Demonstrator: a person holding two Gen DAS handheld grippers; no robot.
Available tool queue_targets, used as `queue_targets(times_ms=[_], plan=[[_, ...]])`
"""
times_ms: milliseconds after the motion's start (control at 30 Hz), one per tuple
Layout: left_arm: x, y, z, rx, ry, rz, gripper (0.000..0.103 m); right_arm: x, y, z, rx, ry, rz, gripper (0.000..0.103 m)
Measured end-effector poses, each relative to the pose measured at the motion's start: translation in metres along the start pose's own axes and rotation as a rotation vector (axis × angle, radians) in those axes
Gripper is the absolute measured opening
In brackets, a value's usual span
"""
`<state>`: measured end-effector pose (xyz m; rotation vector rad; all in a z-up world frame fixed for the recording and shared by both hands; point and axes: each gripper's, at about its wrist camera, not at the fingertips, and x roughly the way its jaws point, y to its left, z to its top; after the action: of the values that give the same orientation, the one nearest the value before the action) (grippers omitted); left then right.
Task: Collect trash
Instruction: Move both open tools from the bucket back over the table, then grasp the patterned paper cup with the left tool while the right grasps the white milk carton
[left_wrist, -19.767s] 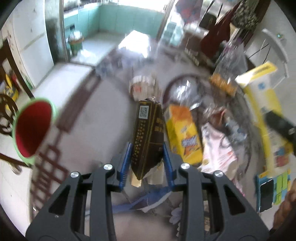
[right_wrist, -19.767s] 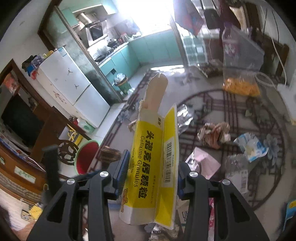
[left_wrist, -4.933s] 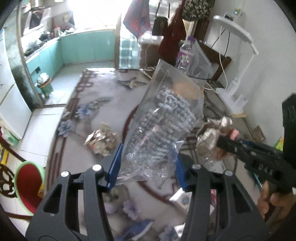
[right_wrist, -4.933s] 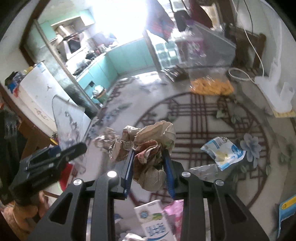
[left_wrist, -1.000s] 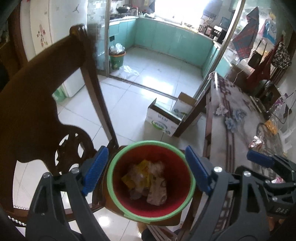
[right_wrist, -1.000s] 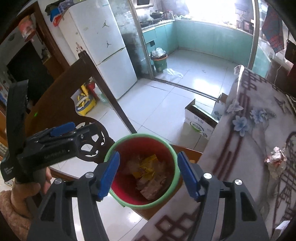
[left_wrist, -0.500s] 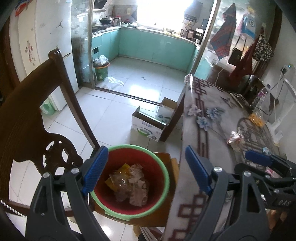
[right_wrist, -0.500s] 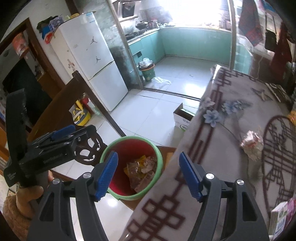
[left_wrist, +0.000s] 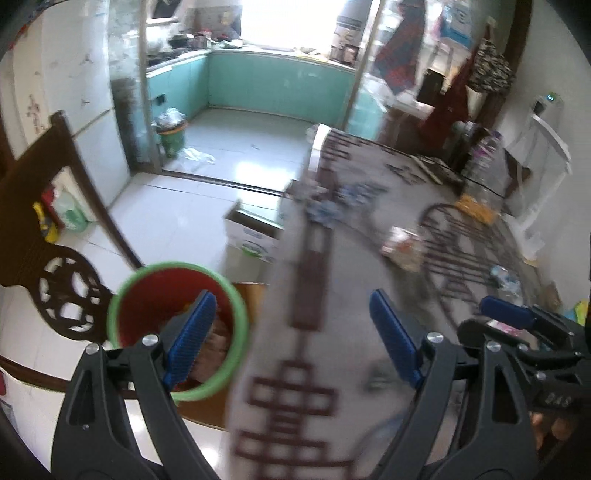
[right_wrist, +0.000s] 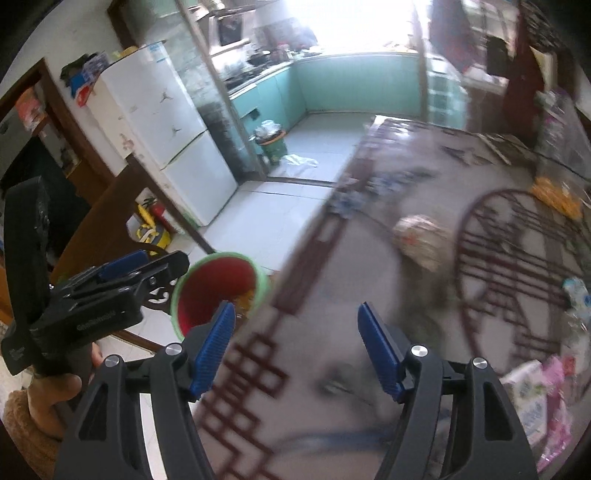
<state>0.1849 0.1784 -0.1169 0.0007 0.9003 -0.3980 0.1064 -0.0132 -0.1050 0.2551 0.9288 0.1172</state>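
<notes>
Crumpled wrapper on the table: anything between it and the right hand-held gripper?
Nothing visible. The right hand-held gripper is open over bare tablecloth, with the crumpled wrapper lying ahead and slightly right.

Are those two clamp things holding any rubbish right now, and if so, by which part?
Nothing is held. The left hand-held gripper and the right hand-held gripper both stand open and empty above the table edge, beside the red bin.

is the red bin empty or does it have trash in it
Not empty: inside the red bin yellowish scraps show low against its wall, though blur hides how full it is.
</notes>
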Motion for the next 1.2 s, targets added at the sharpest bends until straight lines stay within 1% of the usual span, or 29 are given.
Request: queue_targets(times_ms=[33, 167, 200, 233, 267, 333, 433, 467, 533, 567, 633, 667, 733, 867, 900, 967, 1000, 1067, 1133, 1200], plan=[[0.002, -0.010, -0.002, 0.003, 0.005, -0.006, 0.083, -0.004, -0.013, -0.003, 0.011, 0.002, -0.012, 0.067], [0.014, -0.070, -0.018, -0.007, 0.050, -0.084, 0.083, -0.027, -0.083, -0.020, 0.070, 0.019, -0.072, 0.067], [0.017, -0.089, -0.024, 0.001, 0.065, -0.105, 0.083, -0.033, -0.105, -0.026, 0.085, 0.028, -0.094, 0.067], [0.018, -0.099, -0.027, 0.007, 0.073, -0.115, 0.083, -0.038, -0.123, -0.030, 0.095, 0.037, -0.112, 0.067], [0.021, -0.120, -0.034, 0.023, 0.091, -0.139, 0.083, -0.044, -0.142, -0.036, 0.105, 0.046, -0.129, 0.067], [0.024, -0.145, -0.044, 0.040, 0.119, -0.176, 0.083, -0.051, -0.171, -0.047, 0.115, 0.069, -0.158, 0.067], [0.036, -0.187, -0.067, 0.078, 0.208, -0.265, 0.083, -0.059, -0.204, -0.060, 0.143, 0.092, -0.192, 0.067], [0.042, -0.203, -0.078, 0.095, 0.249, -0.298, 0.083, -0.062, -0.217, -0.065, 0.162, 0.093, -0.204, 0.067], [0.055, -0.229, -0.099, 0.128, 0.330, -0.338, 0.083, -0.068, -0.234, -0.071, 0.193, 0.089, -0.216, 0.067], [0.062, -0.239, -0.108, 0.143, 0.364, -0.347, 0.083, -0.071, -0.241, -0.074, 0.209, 0.085, -0.218, 0.067], [0.074, -0.251, -0.120, 0.160, 0.422, -0.355, 0.083, -0.075, -0.248, -0.076, 0.226, 0.080, -0.219, 0.067], [0.081, -0.258, -0.128, 0.161, 0.460, -0.368, 0.083, -0.077, -0.251, -0.078, 0.230, 0.079, -0.218, 0.067], [0.091, -0.265, -0.137, 0.155, 0.511, -0.385, 0.083, -0.078, -0.254, -0.080, 0.227, 0.082, -0.213, 0.067], [0.109, -0.271, -0.148, 0.118, 0.585, -0.393, 0.082, -0.076, -0.250, -0.084, 0.217, 0.094, -0.201, 0.067], [0.112, -0.271, -0.151, 0.111, 0.597, -0.394, 0.080, -0.074, -0.248, -0.084, 0.214, 0.097, -0.199, 0.067], [0.118, -0.271, -0.158, 0.110, 0.610, -0.384, 0.058, -0.072, -0.242, -0.084, 0.194, 0.103, -0.191, 0.067], [0.117, -0.269, -0.158, 0.108, 0.590, -0.379, 0.051, -0.070, -0.239, -0.084, 0.186, 0.106, -0.188, 0.067], [0.117, -0.264, -0.157, 0.096, 0.583, -0.375, 0.051, -0.068, -0.231, -0.084, 0.156, 0.112, -0.180, 0.067], [0.115, -0.254, -0.153, 0.077, 0.558, -0.341, 0.050, -0.064, -0.224, -0.083, 0.135, 0.116, -0.174, 0.067], [0.107, -0.234, -0.143, 0.035, 0.497, -0.291, 0.050, -0.059, -0.217, -0.081, 0.118, 0.122, -0.162, 0.067]])
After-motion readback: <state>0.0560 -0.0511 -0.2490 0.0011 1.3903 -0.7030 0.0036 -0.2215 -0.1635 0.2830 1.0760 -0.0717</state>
